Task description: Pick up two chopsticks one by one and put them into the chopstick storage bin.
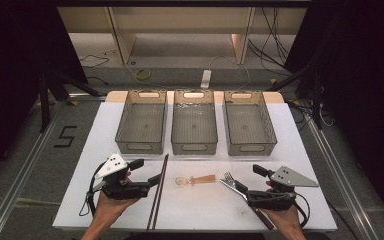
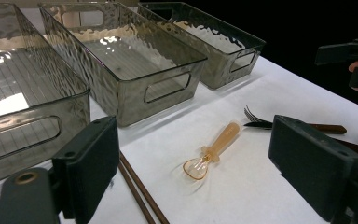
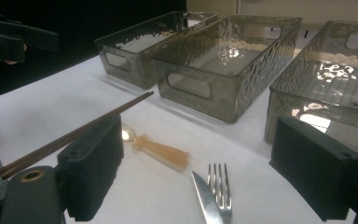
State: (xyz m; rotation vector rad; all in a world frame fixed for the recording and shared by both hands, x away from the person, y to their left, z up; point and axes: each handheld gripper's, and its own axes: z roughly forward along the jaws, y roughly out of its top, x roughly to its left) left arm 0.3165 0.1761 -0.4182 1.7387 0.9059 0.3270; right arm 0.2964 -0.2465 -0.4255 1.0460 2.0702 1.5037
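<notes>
Altogether, three clear grey bins are counted in a row at the far side of the white table (image 1: pixel 300 150): the left bin (image 1: pixel 142 122), the middle bin (image 1: pixel 194 123) and the right bin (image 1: pixel 250 124). Nothing is seen inside any of them. On the near half of the table one pair of brown chopsticks (image 1: pixel 158 190), one amber spoon (image 1: pixel 196 180), one fork (image 1: pixel 230 179) and one knife (image 1: pixel 240 192) are laid out. The chopsticks lie at the left and run from near to far, the spoon lies in the middle, and the fork and knife lie together at the right, well apart from the spoon. A black "5" (image 1: pixel 66 136) is read on the floor, left of the table.

The left gripper (image 1: pixel 150 172) is held released just beside the chopsticks, its jaws wide apart with nothing grasped. The right gripper (image 1: pixel 250 182) is likewise held released, jaws spread, above the fork and knife.
</notes>
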